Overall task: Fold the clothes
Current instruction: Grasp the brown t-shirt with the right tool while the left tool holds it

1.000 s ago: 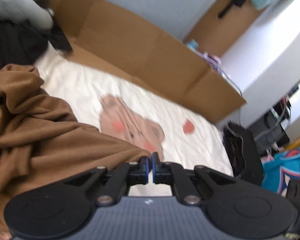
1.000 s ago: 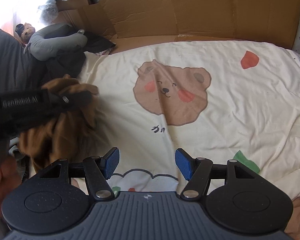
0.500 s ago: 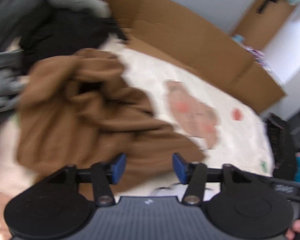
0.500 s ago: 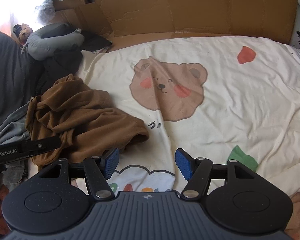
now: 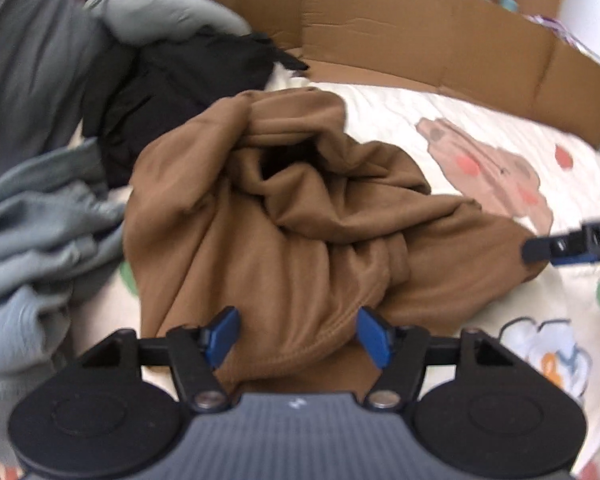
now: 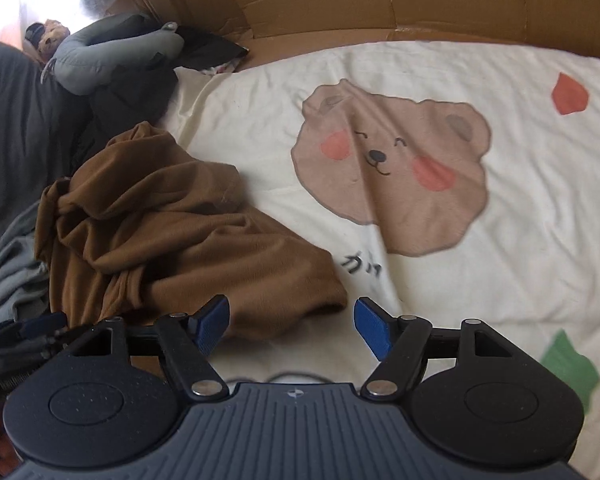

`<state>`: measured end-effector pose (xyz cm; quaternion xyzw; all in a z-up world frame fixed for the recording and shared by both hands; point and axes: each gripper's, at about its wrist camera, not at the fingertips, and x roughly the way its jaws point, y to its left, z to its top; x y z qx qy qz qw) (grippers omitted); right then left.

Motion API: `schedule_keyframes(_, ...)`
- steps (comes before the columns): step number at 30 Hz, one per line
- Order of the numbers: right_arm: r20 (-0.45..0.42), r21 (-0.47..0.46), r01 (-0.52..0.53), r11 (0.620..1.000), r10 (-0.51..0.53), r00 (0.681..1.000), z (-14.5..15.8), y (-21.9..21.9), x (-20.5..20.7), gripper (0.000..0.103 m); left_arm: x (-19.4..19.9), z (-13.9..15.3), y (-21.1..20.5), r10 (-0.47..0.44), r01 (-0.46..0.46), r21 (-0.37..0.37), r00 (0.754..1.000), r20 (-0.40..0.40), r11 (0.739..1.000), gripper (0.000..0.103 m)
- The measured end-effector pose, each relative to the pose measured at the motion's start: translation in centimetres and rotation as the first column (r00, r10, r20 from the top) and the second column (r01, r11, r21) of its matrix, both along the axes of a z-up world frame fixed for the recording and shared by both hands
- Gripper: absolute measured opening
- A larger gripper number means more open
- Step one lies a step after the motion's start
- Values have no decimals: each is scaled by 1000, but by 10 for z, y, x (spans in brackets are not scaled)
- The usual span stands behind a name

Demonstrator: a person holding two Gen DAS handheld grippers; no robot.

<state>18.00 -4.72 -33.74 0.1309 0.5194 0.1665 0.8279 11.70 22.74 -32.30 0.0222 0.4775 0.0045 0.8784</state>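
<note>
1. Your left gripper is spread wide over the near hem of the brown garment, gripping nothing; clamp here and you may catch several bunched layers.
2. Your right gripper is also spread and empty, at the garment's right end.
3. Garment lies crumpled by the bedsheet's left edge; dragging could snag the grey clothes and black clothes beyond.
</note>
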Motion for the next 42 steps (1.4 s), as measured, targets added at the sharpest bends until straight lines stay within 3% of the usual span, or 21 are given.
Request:
schedule_keyframes(2, -12, 8, 0, 1000, 0, 1000, -8, 5, 6, 75, 5, -9, -6, -49, 49, 33, 999, -12, 998, 84)
schedule_keyframes(5, -28, 32, 12, 999, -11, 1000, -14, 12, 11, 76, 10, -25, -17, -102, 106, 97, 994, -47, 990, 85)
schedule_keyframes(7, -39, 47, 21, 999, -19, 999, -19, 16, 15, 71, 12, -32, -18, -112, 117, 119, 992, -54, 986, 81)
schedule_keyframes(8, -44, 55, 25, 998, -22, 999, -21, 18, 17, 68, 13, -32, -16, -103, 108, 123, 993, -49, 986, 72)
schedule_keyframes(9, -50, 63, 29, 998, -26, 998, -23, 20, 19, 55, 14, -31, -12, -83, 88, 112, 995, -47, 990, 56)
schedule_keyframes(10, -55, 73, 29, 997, -25, 998, -25, 22, 21, 32, 15, -30, -7, -62, 66, 96, 997, -45, 993, 48)
schedule_keyframes(12, -58, 101, 15, 995, -9, 998, -23, 23, 23, 12, 15, -23, 9, -12, 13, 23, 999, -33, 1000, 21)
schedule_keyframes(13, -47, 101, 5, 995, -1, 999, -21, 23, 22, 9, 14, -18, 17, 11, -11, -15, 1000, -27, 1000, 15)
schedule_keyframes(14, -36, 102, -2, 995, 6, 999, -18, 23, 22, 8, 13, -13, 24, 33, -34, -46, 999, -18, 998, 10)
schedule_keyframes(23, 25, 83, 55, 995, -57, 998, 20, -11, 9, 5, -8, 55, 60, 187, -156, -215, 973, 133, 964, 8)
schedule_keyframes(33, 34, 1, 129, 992, -129, 991, 45, -67, -26, 5, -13, 90, 100, 315, -260, -270, 931, 186, 927, 8)
schedule_keyframes(38, 42, -41, 168, 985, -167, 985, 55, -92, -32, 5, -21, 95, 107, 321, -263, -280, 929, 185, 923, 8)
schedule_keyframes(42, 51, -79, 192, 978, -188, 981, 60, -107, -33, 5, -23, 105, 100, 284, -209, -312, 933, 219, 927, 8)
